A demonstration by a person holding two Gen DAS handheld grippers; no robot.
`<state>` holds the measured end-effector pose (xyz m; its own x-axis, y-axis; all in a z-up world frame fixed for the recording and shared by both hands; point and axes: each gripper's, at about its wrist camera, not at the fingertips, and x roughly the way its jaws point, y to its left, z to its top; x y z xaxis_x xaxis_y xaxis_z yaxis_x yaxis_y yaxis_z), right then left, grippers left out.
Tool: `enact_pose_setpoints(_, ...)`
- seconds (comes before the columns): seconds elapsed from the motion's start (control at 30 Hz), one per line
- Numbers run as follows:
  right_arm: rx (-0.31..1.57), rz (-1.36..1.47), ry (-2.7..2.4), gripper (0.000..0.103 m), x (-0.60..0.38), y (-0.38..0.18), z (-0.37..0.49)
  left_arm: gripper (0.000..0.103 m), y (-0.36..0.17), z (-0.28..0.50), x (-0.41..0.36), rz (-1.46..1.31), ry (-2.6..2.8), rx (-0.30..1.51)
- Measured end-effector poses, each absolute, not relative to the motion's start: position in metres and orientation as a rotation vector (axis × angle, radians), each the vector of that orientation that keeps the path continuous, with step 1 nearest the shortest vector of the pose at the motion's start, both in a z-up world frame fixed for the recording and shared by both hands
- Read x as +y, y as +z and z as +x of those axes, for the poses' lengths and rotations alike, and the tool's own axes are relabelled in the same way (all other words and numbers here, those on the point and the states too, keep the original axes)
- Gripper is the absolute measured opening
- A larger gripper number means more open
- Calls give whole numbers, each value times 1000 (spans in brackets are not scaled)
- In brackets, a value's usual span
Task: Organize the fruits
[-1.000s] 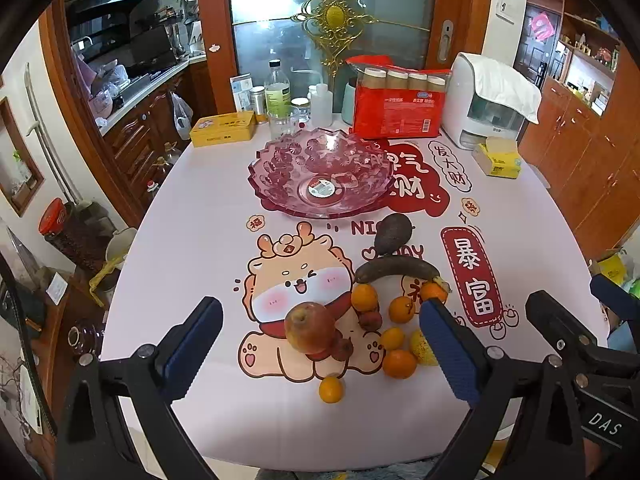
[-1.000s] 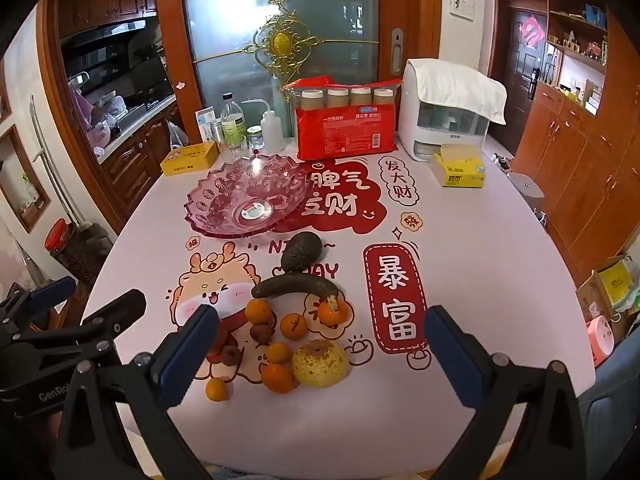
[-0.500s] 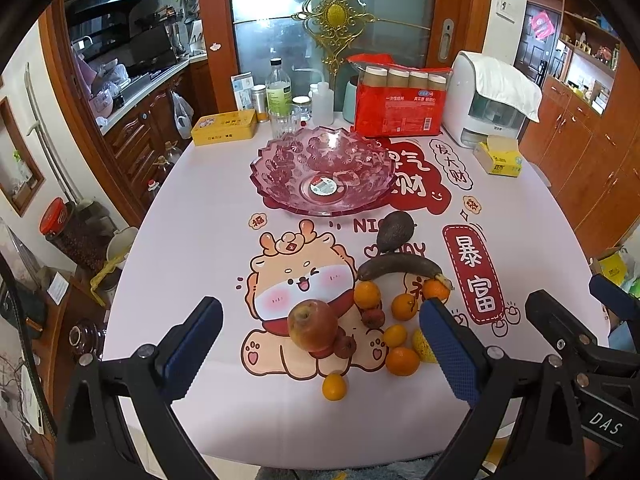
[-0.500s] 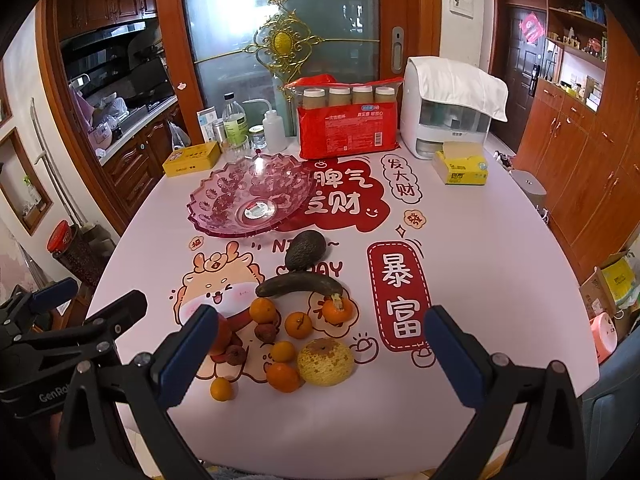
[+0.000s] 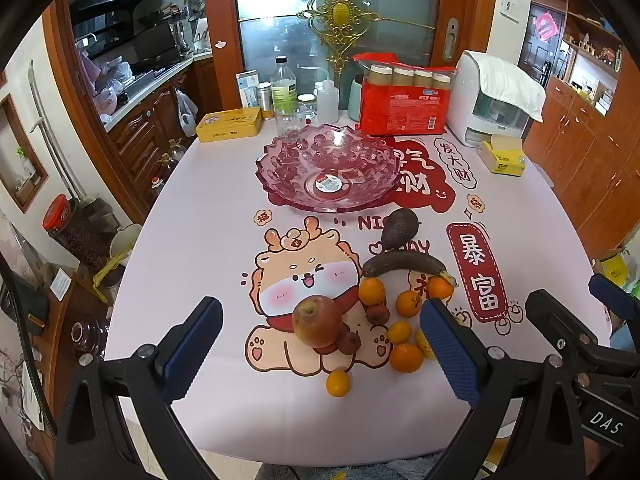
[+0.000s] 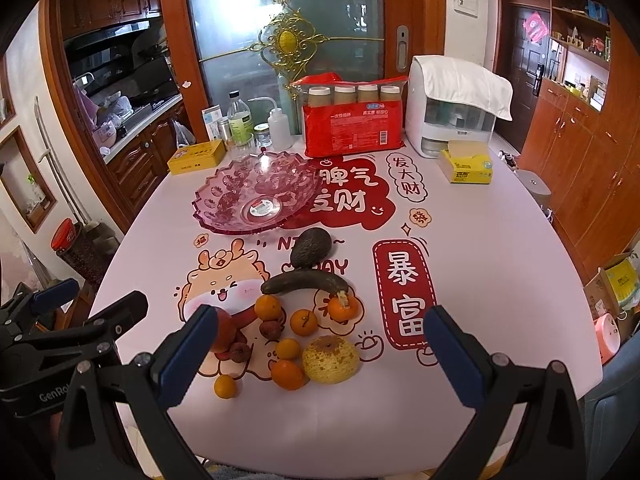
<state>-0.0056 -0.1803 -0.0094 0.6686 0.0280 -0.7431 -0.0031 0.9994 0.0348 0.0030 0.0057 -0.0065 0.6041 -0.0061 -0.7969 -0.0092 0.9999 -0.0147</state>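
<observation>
we hold the left gripper (image 5: 320,354) above the near edge of the table (image 5: 200,216), its jaws spread wide with nothing between them. our right gripper (image 6: 320,354) hovers just beside it, also over the near edge, jaws spread and holding nothing.

the fruit lies in a loose cluster near the near edge, on the cartoon print of the cloth. the red apple (image 5: 317,321) sits at the left of the cluster, touching a small dark lychee (image 5: 349,343). to its right are several small oranges (image 5: 406,357), one of them (image 5: 338,383) closest to the near edge and apart from the rest. a rough yellow citrus (image 6: 330,359) rests at the right of the cluster, touching an orange. behind them lies a blackened banana (image 5: 404,263), and beyond it, apart, a dark avocado (image 5: 399,227).

the pink glass bowl (image 5: 280,160) stands toward the far edge of the table, with only a sticker in its bottom. behind it, along the far edge, are a red pack of jars (image 5: 404,108), bottles (image 5: 283,88) and a yellow tin (image 5: 229,124).
</observation>
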Motion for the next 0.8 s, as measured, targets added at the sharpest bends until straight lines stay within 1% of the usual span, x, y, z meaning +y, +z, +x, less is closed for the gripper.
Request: enact_pose_setpoints(0.8, 843, 31, 88, 103, -194, -11, 9, 99, -2, 6, -6, -25, 69, 936)
